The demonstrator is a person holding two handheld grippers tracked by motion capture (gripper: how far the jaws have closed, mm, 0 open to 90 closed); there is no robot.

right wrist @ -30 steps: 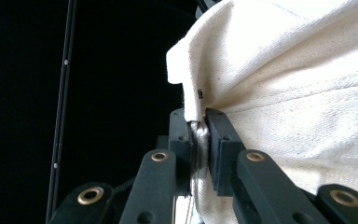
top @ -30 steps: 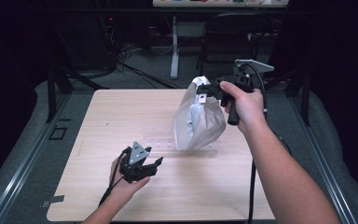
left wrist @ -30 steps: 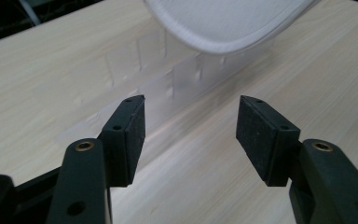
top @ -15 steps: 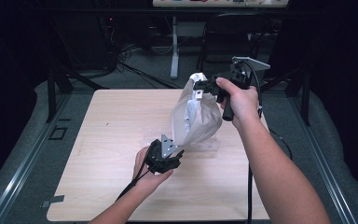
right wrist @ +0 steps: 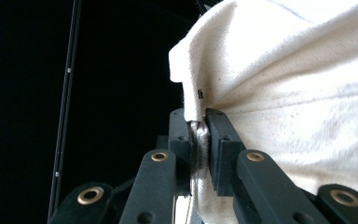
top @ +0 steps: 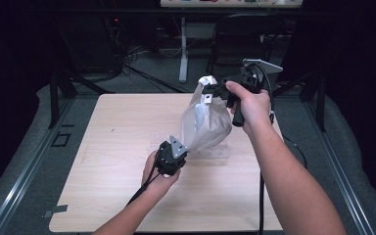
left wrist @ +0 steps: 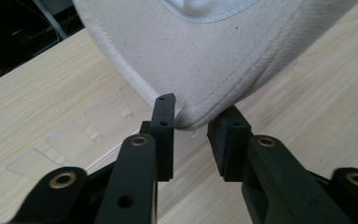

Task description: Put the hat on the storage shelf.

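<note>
Now the off-white cloth bag with stitched seams (top: 204, 125) hangs above the light wooden desk (top: 112, 147), stretched on a slant between 2 grippers. Right gripper (top: 210, 89) is clenched on the bag's top edge, held up over the desk's far side; in the right gripper view the fabric is squeezed tight between both black jaws (right wrist: 198, 135). Left gripper (top: 180, 149) sits at the bag's lower corner, lower and nearer the person than the right one. Its jaws have just been closing, and in the left gripper view the rounded bottom corner of the bag (left wrist: 196, 70) sits between them; the left jaw touches the hem, a small gap shows at the right jaw, so not a firm pinch. Clear flat plastic pieces (left wrist: 74, 135) lie on the desk directly under the bag, touching the desk, apart from the cloth.
</note>
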